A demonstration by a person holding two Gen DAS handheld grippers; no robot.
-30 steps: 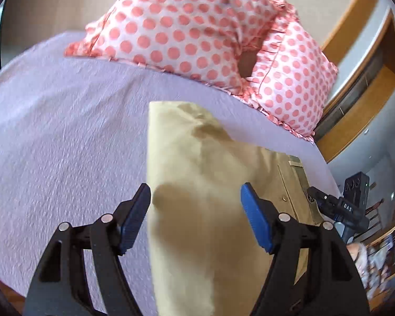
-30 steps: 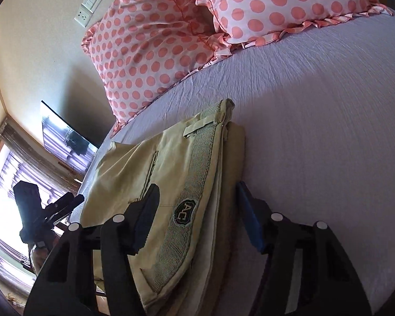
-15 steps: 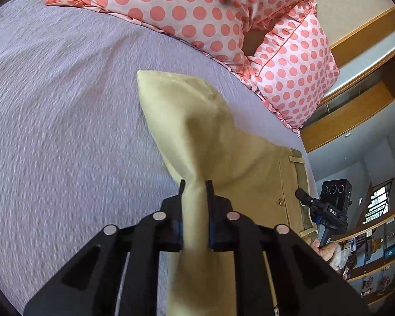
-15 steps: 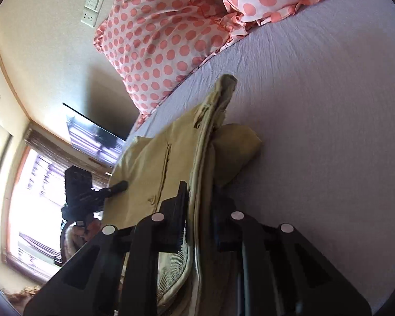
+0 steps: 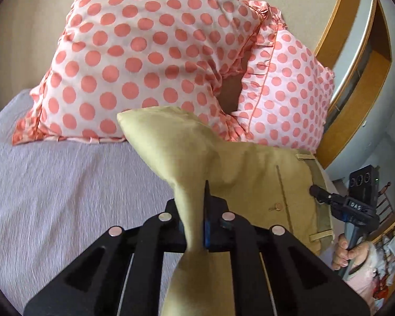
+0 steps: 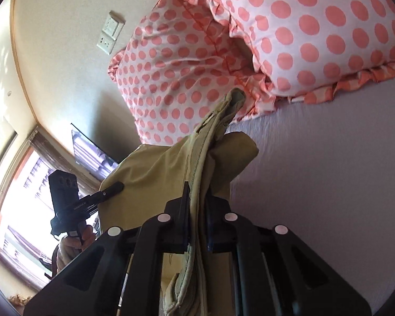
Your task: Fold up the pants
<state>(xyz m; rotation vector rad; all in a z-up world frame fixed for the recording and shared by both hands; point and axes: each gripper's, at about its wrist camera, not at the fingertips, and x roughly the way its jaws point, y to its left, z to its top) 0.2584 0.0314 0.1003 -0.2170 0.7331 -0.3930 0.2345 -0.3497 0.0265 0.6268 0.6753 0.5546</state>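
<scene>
While both pairs of tongs pinch it, the khaki pants (image 5: 239,173) hang lifted off the lilac bedsheet (image 5: 65,189), already doubled into a thick bundle. The left tongs (image 5: 194,226) are clenched on a gathered fold at the plain end, the cloth bunching into a narrow neck between the jaws and fanning out above them. The right tongs (image 6: 197,223) are clenched on the waistband edge, where several layers and the ribbed inner band are stacked together; a belt loop and a back-pocket button show in the left wrist view. The far corner of the bundle rises toward the two polka-dot pillows (image 5: 150,60) leaning at the head of the bed, and from the right wrist view it looks close to them, though whether it touches I cannot tell.

Risks, as I judge them: the waistband stack is thick, so an inner layer could slide out of the right grip and let the fold fall open. The left grip holds a bunched pinch, not a flat edge, which would likely set a crease or twist when laid down. If the tongs drift unevenly apart, the bundle could skew, and carrying it further forward could drag it against the pillows.
</scene>
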